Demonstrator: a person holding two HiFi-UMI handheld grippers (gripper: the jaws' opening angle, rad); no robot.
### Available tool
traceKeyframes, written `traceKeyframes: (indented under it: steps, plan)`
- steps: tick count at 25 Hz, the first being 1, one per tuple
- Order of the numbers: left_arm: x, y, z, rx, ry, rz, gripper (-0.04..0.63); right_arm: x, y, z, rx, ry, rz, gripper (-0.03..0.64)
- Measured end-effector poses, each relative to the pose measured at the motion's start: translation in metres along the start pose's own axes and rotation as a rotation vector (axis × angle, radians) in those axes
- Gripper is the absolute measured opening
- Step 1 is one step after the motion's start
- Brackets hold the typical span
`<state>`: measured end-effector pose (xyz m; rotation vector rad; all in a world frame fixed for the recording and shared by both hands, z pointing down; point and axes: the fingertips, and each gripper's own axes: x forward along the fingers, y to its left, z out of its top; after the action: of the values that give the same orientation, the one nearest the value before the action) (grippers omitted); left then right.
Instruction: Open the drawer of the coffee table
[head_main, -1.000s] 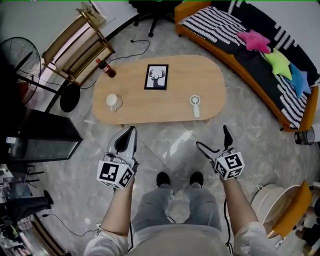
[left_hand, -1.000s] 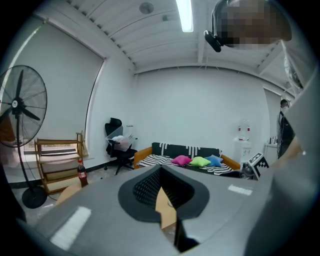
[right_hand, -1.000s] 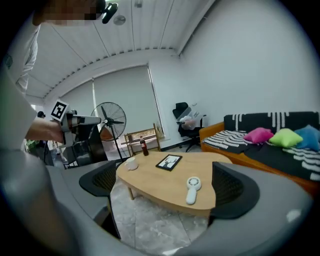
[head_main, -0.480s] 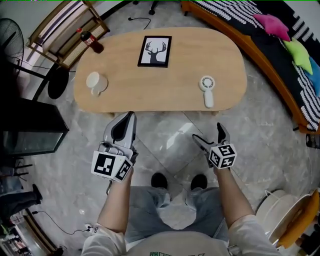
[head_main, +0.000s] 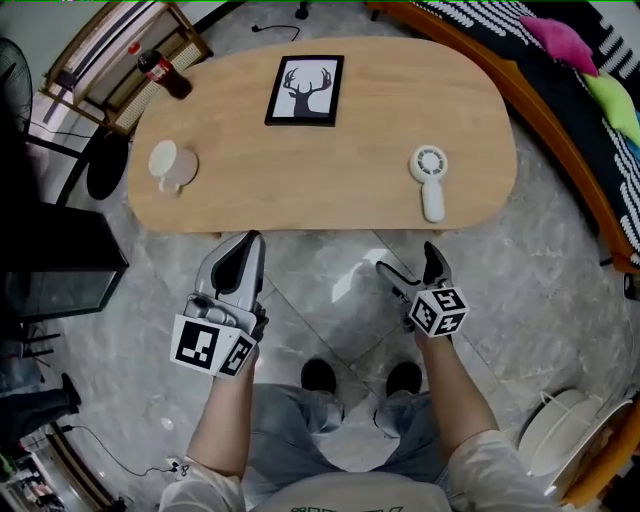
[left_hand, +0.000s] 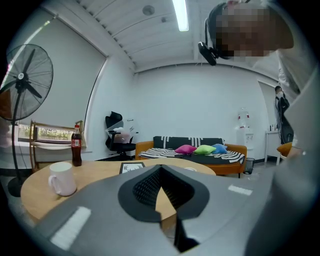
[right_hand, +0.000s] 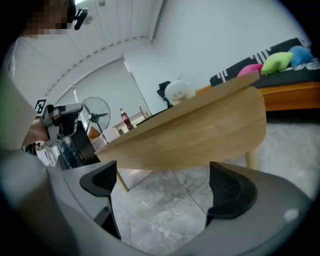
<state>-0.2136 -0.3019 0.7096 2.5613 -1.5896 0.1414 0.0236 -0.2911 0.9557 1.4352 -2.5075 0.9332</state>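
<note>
The coffee table (head_main: 330, 170) stands across the far half of the head view, its long near edge facing the person. No view shows the drawer. The right gripper view looks up at the plain wooden side under the tabletop (right_hand: 200, 135), and no front or handle can be made out there, so the drawer is probably under the top and out of sight.

Both grippers hang over the stone floor (head_main: 330, 270) on the near side of the table, touching nothing. The left gripper (head_main: 248, 240) has its jaws pressed together with nothing between them, its tip close to the table's near edge. The right gripper (head_main: 408, 262) has its jaws wide apart and empty, with only floor showing between them.

Several things could go wrong. Reaching in without seeing the handle could knock a jaw against the table edge or miss the grip altogether. The left gripper cannot take a handle until its jaws part. A sharp pull could shake the top. The mug (head_main: 166, 163) near the left end would be the first thing to tip, while the hand fan (head_main: 430, 180) and picture frame (head_main: 305, 90) lie flat. The person's shoes (head_main: 320, 375) are close to the table and might block the drawer as it slides out.
</note>
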Motion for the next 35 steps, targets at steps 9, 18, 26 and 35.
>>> traceKeyframes:
  steps: [9, 18, 26, 35]
  plan:
    - [0.009, -0.009, 0.012, 0.067, -0.055, -0.052, -0.002, 0.021, -0.012, 0.013, 0.729, -0.478, 0.309, 0.441]
    - [0.012, -0.014, -0.004, 0.088, -0.056, -0.072, -0.002, 0.05, -0.028, 0.016, 0.731, -0.525, 0.378, 0.44]
    - [0.014, -0.013, -0.009, 0.09, -0.054, -0.069, -0.002, 0.064, -0.025, 0.027, 0.766, -0.57, 0.469, 0.428]
    - [0.015, -0.019, -0.017, 0.092, -0.045, -0.072, -0.002, 0.057, -0.023, 0.021, 0.755, -0.573, 0.469, 0.393]
